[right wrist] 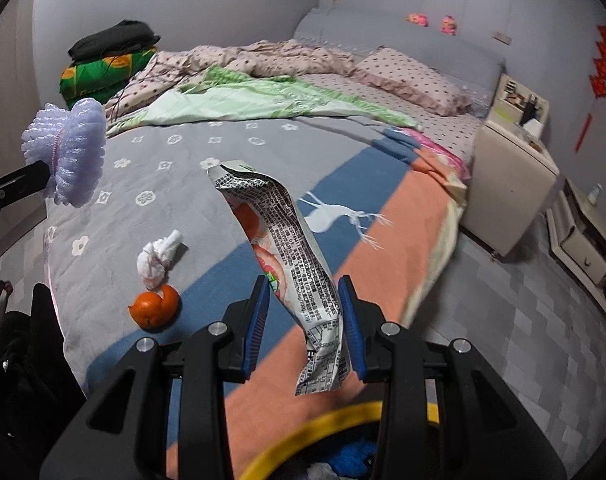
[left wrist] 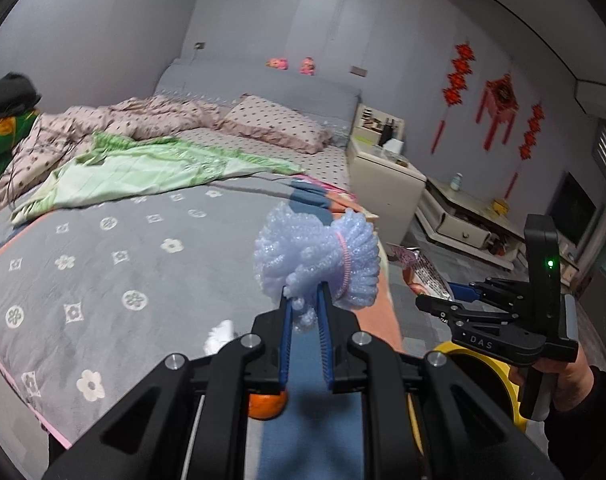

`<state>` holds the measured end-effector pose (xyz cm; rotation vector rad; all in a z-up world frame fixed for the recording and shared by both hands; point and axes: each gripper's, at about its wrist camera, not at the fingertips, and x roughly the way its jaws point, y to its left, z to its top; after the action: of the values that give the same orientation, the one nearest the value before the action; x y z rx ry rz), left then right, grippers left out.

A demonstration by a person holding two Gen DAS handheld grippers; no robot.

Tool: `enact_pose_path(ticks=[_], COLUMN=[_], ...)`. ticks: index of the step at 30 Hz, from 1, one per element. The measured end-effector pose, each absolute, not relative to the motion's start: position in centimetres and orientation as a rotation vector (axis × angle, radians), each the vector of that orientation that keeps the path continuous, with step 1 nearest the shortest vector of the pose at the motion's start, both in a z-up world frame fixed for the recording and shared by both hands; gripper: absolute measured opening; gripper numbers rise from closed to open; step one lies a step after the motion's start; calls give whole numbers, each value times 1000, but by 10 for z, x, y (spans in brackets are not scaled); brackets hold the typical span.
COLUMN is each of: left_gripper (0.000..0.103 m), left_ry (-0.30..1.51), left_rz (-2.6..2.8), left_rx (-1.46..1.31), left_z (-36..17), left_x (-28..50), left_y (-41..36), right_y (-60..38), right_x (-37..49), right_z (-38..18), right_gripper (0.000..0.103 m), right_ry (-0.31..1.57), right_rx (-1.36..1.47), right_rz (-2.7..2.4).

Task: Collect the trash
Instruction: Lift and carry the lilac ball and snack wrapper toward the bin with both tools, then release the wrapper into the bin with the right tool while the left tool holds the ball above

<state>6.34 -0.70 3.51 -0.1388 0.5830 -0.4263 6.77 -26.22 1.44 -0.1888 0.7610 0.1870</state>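
Note:
My left gripper [left wrist: 305,294] is shut on a pale purple foam fruit net [left wrist: 323,260], held up above the bed; the net also shows in the right wrist view [right wrist: 69,148]. My right gripper [right wrist: 305,292] has its jaws parted, with an empty snack wrapper [right wrist: 291,248] hanging between them above the yellow-rimmed bin [right wrist: 327,420]; the right gripper also shows in the left wrist view [left wrist: 435,304]. A crumpled white tissue [right wrist: 159,258] and an orange peel [right wrist: 155,306] lie on the bedspread near its foot edge.
The bed [right wrist: 263,152] carries a green sheet [right wrist: 243,98], a pink quilt and a pillow [right wrist: 411,78]. A cream nightstand [right wrist: 511,172] and a low cabinet [right wrist: 583,244] stand to the right. A black bag [right wrist: 19,360] sits on the floor at left.

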Motion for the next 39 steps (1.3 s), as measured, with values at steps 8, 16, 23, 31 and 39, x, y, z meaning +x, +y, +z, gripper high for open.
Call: enact_pose_path(ticks=[8, 16, 23, 31, 39], left_gripper=[11, 11, 11, 12, 12], left_ry=[566, 555, 584, 619, 722], left_rz=[-503, -568, -651, -706, -735], left_rx=[-69, 3, 58, 92, 88], left_z=[47, 53, 45, 39, 17], left_x=[39, 17, 3, -1, 6], left_y=[-56, -101, -146, -179, -196], right_y=[-306, -344, -372, -389, -406], right_x=[25, -12, -44, -65, -75], right_z=[20, 23, 23, 8, -3], right_gripper=[34, 35, 35, 35, 40], right_ry=[739, 732, 755, 815, 852], right_rx=[-143, -129, -118, -93, -43], right_rz=[128, 55, 0, -19, -33])
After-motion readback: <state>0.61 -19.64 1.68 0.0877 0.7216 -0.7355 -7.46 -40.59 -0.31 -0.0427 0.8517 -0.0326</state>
